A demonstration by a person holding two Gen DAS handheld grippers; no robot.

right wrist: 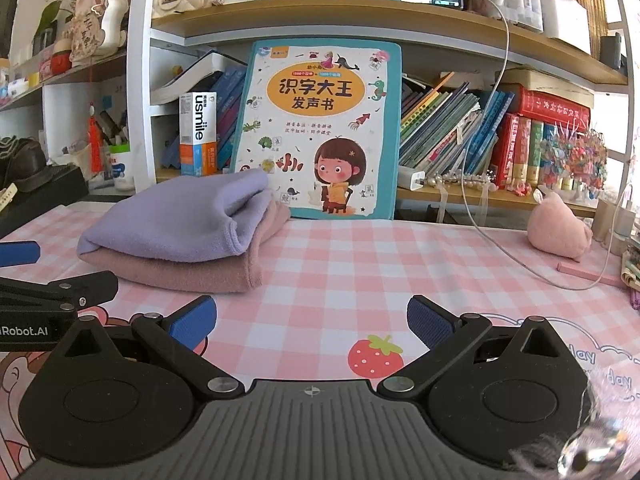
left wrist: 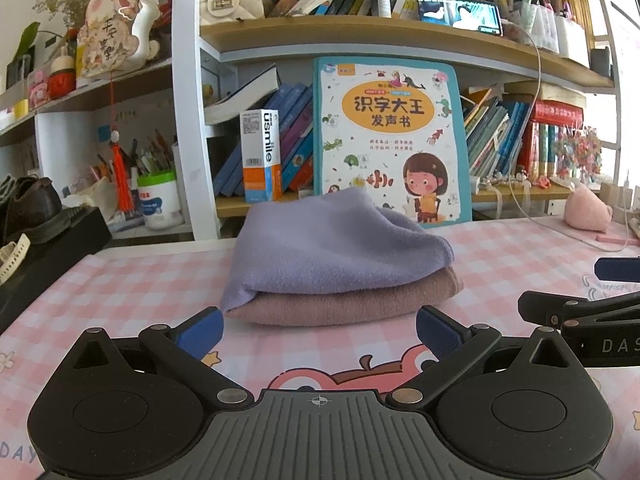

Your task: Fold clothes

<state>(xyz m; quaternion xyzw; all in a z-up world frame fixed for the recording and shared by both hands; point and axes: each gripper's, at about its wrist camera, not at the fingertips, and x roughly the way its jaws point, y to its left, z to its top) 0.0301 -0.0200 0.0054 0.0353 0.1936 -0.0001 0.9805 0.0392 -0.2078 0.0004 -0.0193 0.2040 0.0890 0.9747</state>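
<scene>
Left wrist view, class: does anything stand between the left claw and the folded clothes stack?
Nothing visible does. Only bare checkered tablecloth lies between the open left claw and the stack, purple cloth on top of pink cloth. The right claw sits off to the side.

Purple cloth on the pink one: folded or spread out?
Folded. The purple cloth lies doubled in layers, its folded edge showing at the right, stacked atop the folded pink cloth on the checkered table.
</scene>
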